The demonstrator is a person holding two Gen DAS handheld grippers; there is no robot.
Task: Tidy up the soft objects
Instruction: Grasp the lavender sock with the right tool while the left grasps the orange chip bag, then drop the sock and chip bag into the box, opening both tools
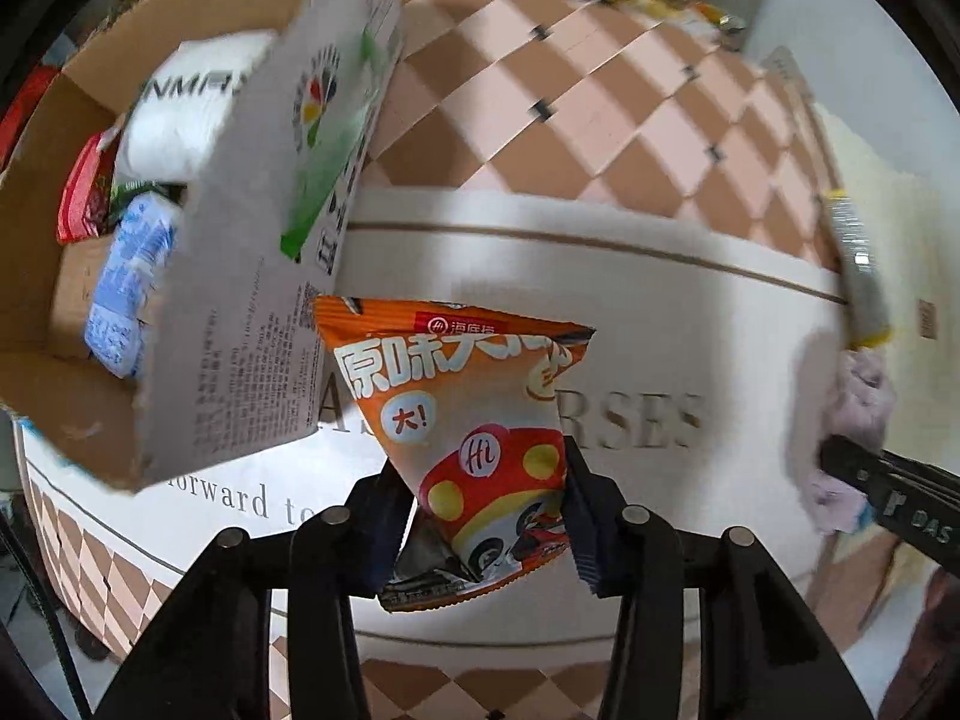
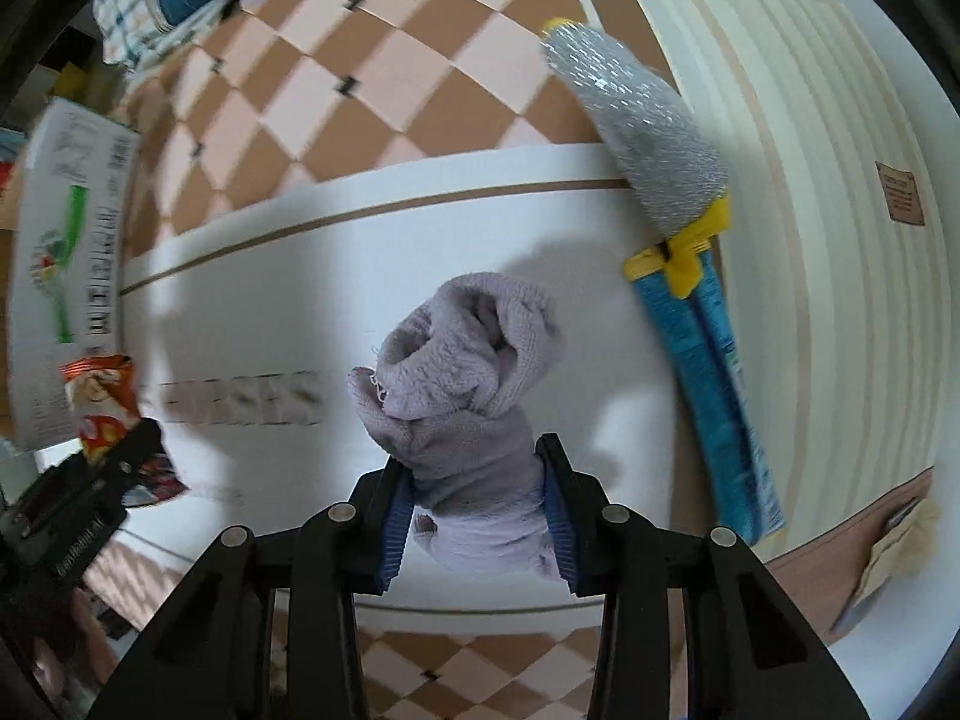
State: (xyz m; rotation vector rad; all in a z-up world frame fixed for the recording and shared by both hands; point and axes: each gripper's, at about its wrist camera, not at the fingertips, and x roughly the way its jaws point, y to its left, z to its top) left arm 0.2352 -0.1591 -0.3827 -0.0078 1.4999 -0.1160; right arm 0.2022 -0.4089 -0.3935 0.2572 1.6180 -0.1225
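Left wrist view: my left gripper (image 1: 486,504) has its jaws clenched on the snack bag (image 1: 474,420), raised beside the box (image 1: 78,312) for dropping in, while my right gripper (image 2: 477,498) grips the sock (image 2: 468,396).

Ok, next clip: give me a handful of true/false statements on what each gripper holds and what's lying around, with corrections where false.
1. The left gripper is shut on an orange snack bag. True.
2. The right gripper is open and holds nothing. False: it is shut on a bundled lilac towel.
3. The cardboard box holds no items. False: a white pack, a blue-and-white pouch and a red wrapper lie inside.
4. A brush with a silver scrubbing head and blue handle lies on the mat to the right of the towel. True.
5. The mat under the items is checkered in brown and pink. True.
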